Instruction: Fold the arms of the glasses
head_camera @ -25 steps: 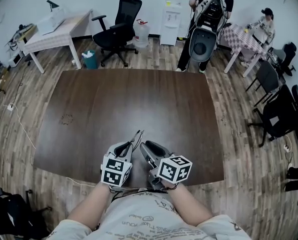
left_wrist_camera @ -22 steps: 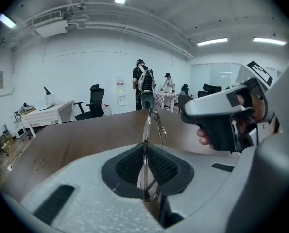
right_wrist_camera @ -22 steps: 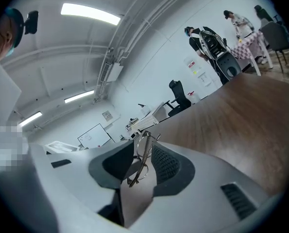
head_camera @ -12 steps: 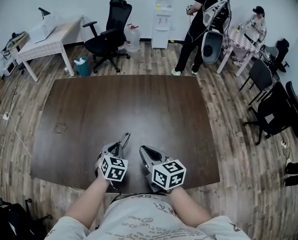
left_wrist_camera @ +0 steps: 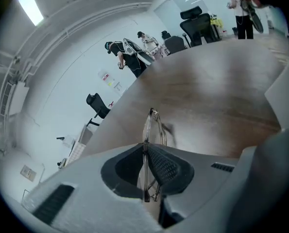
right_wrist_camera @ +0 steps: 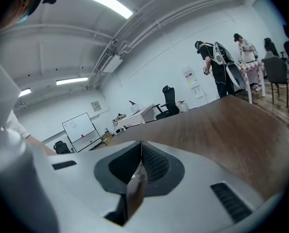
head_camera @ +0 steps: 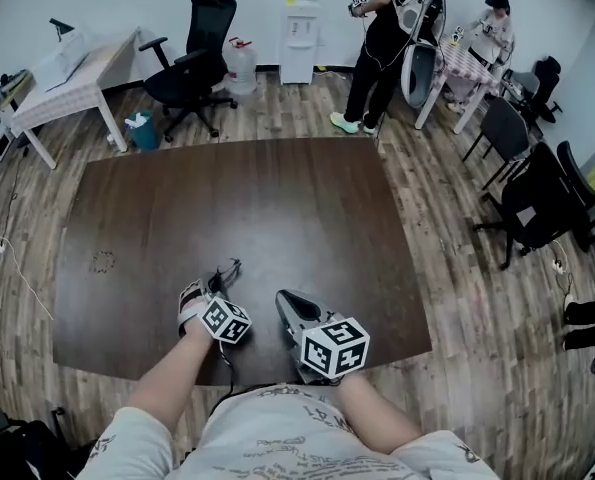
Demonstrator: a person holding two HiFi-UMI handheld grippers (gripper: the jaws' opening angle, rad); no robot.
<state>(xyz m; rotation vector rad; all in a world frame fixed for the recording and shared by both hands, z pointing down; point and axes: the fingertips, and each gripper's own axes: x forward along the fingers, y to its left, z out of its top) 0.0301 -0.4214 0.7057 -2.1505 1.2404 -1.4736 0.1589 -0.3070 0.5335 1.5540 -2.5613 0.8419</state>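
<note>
While the left gripper [head_camera: 214, 282] clamps the thin-framed glasses [left_wrist_camera: 152, 129] near the brown table's [head_camera: 277, 188] six o'clock edge, the right gripper [head_camera: 283, 298], jaws pressed together and empty, sits at its three o'clock.

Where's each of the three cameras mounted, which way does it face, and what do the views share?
Head view: on the person's head, facing steeply down at the table; both forearms, the left claw and the right claw show.
Left gripper view: on the left claw, looking along its jaws, shut on the glasses, over the tabletop.
Right gripper view: on the right claw, looking along its shut, empty jaws across the table.
Shared: table in all three; glasses in head and left gripper views.
</note>
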